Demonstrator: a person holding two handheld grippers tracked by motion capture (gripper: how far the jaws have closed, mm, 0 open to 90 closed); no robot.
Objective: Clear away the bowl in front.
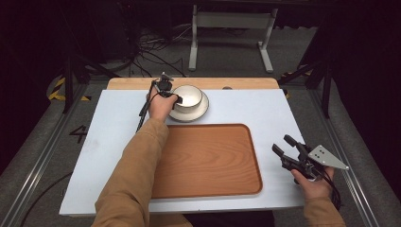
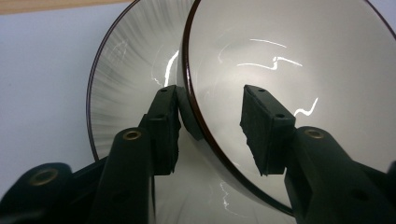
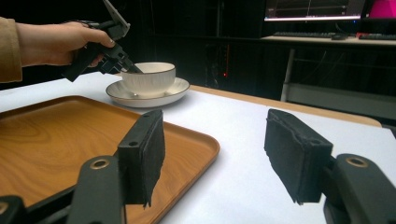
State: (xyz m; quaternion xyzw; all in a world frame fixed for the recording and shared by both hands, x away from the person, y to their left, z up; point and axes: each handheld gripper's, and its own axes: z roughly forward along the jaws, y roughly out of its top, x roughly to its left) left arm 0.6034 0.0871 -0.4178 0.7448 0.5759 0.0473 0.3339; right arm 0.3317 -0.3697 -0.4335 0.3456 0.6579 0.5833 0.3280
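Note:
A white bowl (image 1: 188, 94) with a dark rim stands on a matching saucer (image 1: 201, 109) at the back of the white table. My left gripper (image 1: 176, 98) is at the bowl's left side. In the left gripper view its jaws are open and straddle the bowl's rim, one outside over the saucer (image 2: 126, 70), the other inside the bowl (image 2: 289, 56), with a gap left. My right gripper (image 1: 283, 144) rests open and empty over the table, right of the wooden tray (image 1: 208, 161). The right gripper view shows the bowl (image 3: 149, 77), the saucer (image 3: 140, 100) and the left gripper (image 3: 133, 69) far off.
The wooden tray (image 3: 46, 135) lies bare in the table's middle, its raised rim between the two hands. The white table top (image 1: 265, 109) ends in a wooden strip at the back. Beyond it are a metal stand (image 1: 231, 21) and floor cables.

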